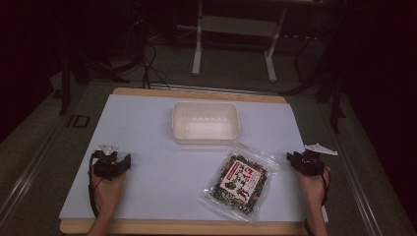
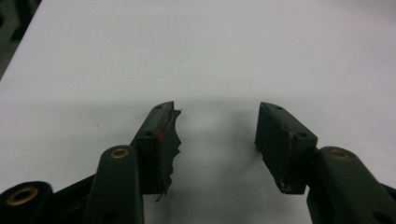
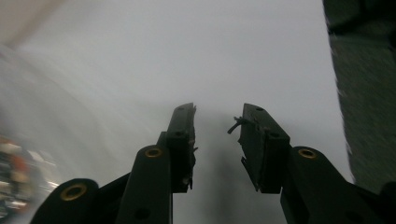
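A clear snack bag [image 1: 240, 184] with a red, white and green label lies flat on the white table top [image 1: 157, 123], right of centre near the front. Behind it stands an empty white plastic tub [image 1: 205, 122]. My left gripper [image 1: 112, 158] rests on the table at the left, open [image 2: 215, 135], with nothing between its jaws. At the table's right edge my right gripper [image 1: 306, 158] is open [image 3: 217, 128] and empty too, with the bag blurred at the lower left [image 3: 14, 172] of its view.
The white sheet lies on a wooden table whose edge [image 1: 196, 227] shows at the front. Grey floor [image 1: 378, 162] drops off to the right of the right gripper. A metal table frame [image 1: 236, 34] and cables stand beyond the far edge.
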`<state>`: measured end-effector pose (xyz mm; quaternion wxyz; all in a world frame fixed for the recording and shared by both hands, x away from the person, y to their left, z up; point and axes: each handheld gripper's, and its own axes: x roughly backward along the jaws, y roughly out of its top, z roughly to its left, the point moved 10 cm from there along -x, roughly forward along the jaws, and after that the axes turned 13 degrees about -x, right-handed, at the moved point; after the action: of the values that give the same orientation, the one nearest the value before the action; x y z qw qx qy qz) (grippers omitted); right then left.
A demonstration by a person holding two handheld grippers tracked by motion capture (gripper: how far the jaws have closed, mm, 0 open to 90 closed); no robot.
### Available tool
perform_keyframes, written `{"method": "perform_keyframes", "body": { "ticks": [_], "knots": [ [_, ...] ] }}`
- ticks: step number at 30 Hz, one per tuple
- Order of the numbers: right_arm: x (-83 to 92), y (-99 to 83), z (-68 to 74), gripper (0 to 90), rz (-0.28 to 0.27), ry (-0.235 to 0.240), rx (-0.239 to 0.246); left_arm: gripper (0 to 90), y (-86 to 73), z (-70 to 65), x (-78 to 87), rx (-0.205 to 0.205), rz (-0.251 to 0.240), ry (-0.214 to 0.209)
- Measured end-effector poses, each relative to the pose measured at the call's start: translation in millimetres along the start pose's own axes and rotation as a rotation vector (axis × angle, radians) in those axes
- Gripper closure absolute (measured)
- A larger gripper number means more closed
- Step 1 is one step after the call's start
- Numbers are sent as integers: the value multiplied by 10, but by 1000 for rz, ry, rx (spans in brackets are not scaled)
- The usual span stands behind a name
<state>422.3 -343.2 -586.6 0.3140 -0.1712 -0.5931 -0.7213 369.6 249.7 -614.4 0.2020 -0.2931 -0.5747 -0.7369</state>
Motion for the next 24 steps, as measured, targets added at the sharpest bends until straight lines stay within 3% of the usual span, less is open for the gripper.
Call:
{"method": "perform_keyframes", "body": {
  "ticks": [3, 7, 14, 24],
  "knots": [
    [18, 45, 92, 611, -6, 42, 22, 486, 18, 14, 46, 34, -56, -33],
    [41, 127, 305, 571, -4, 142, 39, 484, 11, 2, 39, 37, -51, -46],
    [5, 235, 483, 461, 16, 219, 56, 481, 0, 20, 30, 46, -44, -21],
    [-159, 233, 734, 423, 90, 322, 119, 471, -1, 3, 10, 31, -32, -12]
  ]
}}
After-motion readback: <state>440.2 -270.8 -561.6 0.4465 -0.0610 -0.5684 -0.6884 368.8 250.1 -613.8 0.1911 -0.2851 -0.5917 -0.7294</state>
